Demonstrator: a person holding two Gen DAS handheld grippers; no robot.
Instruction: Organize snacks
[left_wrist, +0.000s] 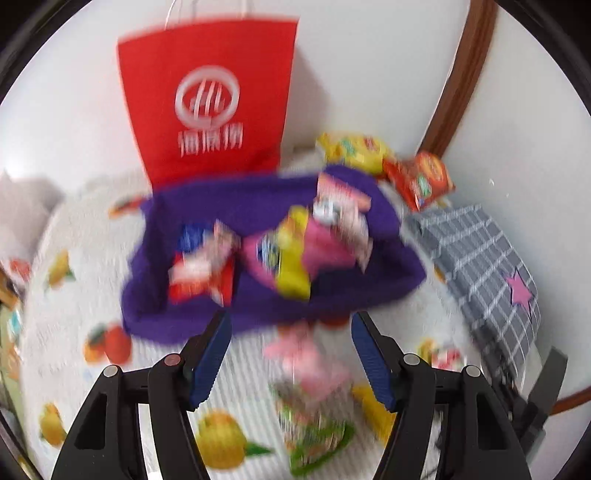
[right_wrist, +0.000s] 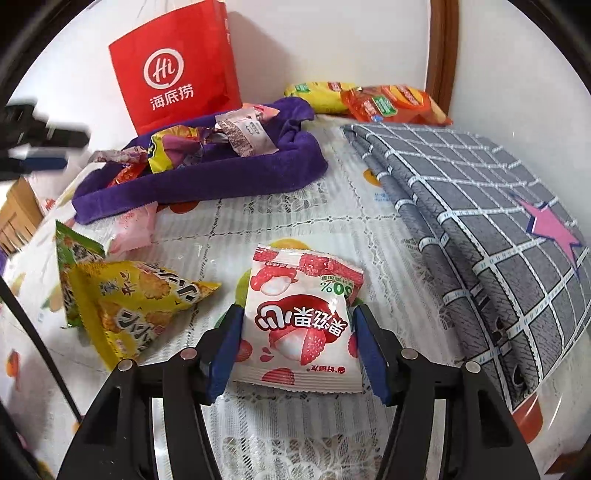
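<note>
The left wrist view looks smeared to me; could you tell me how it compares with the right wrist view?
Left wrist view: motion blur smears the purple cloth tray and red bag. Right wrist view: sharp, the lychee packet print is legible; fisheye bending in both.

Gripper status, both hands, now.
Left gripper: open, holding nothing; a blurred pink packet lies on the table between its fingers.
Right gripper: jaws around the lychee candy packet; whether they press on it cannot be told.
</note>
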